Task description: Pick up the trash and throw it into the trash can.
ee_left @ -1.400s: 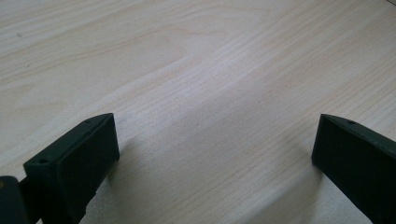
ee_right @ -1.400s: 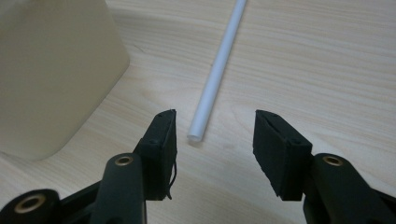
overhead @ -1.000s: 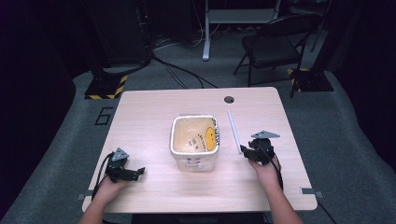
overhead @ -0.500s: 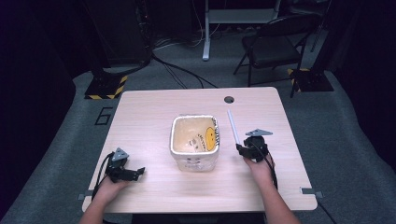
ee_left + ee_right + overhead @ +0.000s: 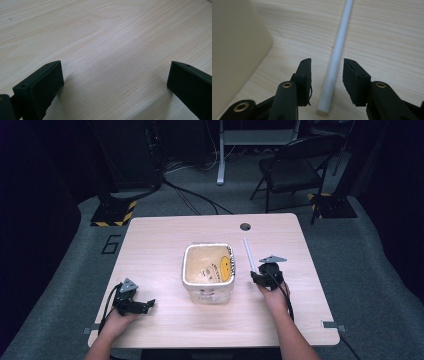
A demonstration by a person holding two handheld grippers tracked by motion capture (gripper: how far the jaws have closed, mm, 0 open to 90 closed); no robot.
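Between the right gripper (image 5: 326, 75) fingers lies the white rod (image 5: 336, 51), seemingly untouched.

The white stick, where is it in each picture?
High view: the white stick lies on the table, right of the tub, with the right gripper at its near end.
Left gripper view: not in it.
Right gripper view: the stick runs up between the open jaws.
Shared landmark: the tub beside the stick.

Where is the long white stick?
In the high view the long white plastic stick lies on the table, right of the cream square tub, its near end between the right tongs.
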